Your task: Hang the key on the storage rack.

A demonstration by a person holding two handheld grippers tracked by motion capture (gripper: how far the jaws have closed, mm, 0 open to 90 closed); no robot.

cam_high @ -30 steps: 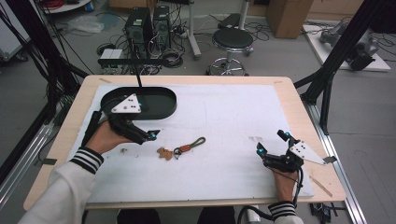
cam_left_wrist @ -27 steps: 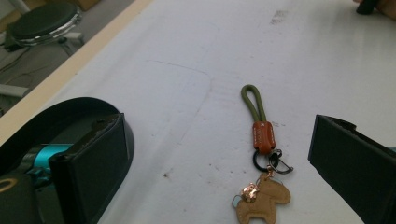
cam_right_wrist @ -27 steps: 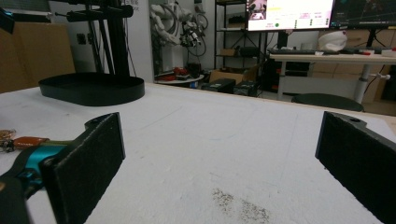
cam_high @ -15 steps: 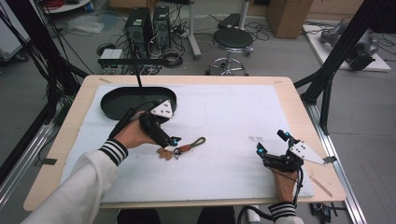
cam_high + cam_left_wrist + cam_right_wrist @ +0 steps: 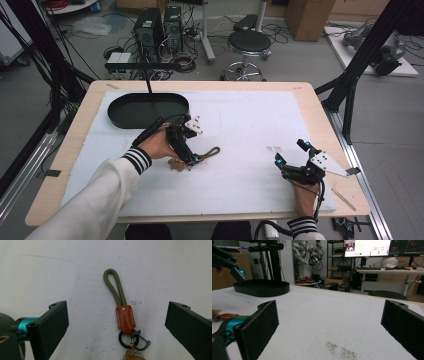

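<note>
A keychain (image 5: 124,320) lies flat on the white mat: a green cord loop, a brown leather tab, dark rings and a tan charm. My left gripper (image 5: 117,306) hangs straight above it, open, its jaws wide apart on either side and touching nothing. In the high view the left gripper (image 5: 192,160) points down at the keychain (image 5: 212,151) in the mat's left-middle. My right gripper (image 5: 289,151) rests open near the front right of the mat. Nothing lies between the jaws of the right gripper (image 5: 330,312), and the keychain (image 5: 225,315) shows far off to its left.
A black oval tray (image 5: 148,110) sits at the back left of the white mat (image 5: 250,110), and a dark post rises behind it. Faint dark marks (image 5: 273,148) spot the mat ahead of the right gripper. The wooden table rim (image 5: 320,100) frames the mat.
My left hand has moved from the black tray toward the front and right, and now tips down over the keychain. The right gripper has stayed still.
</note>
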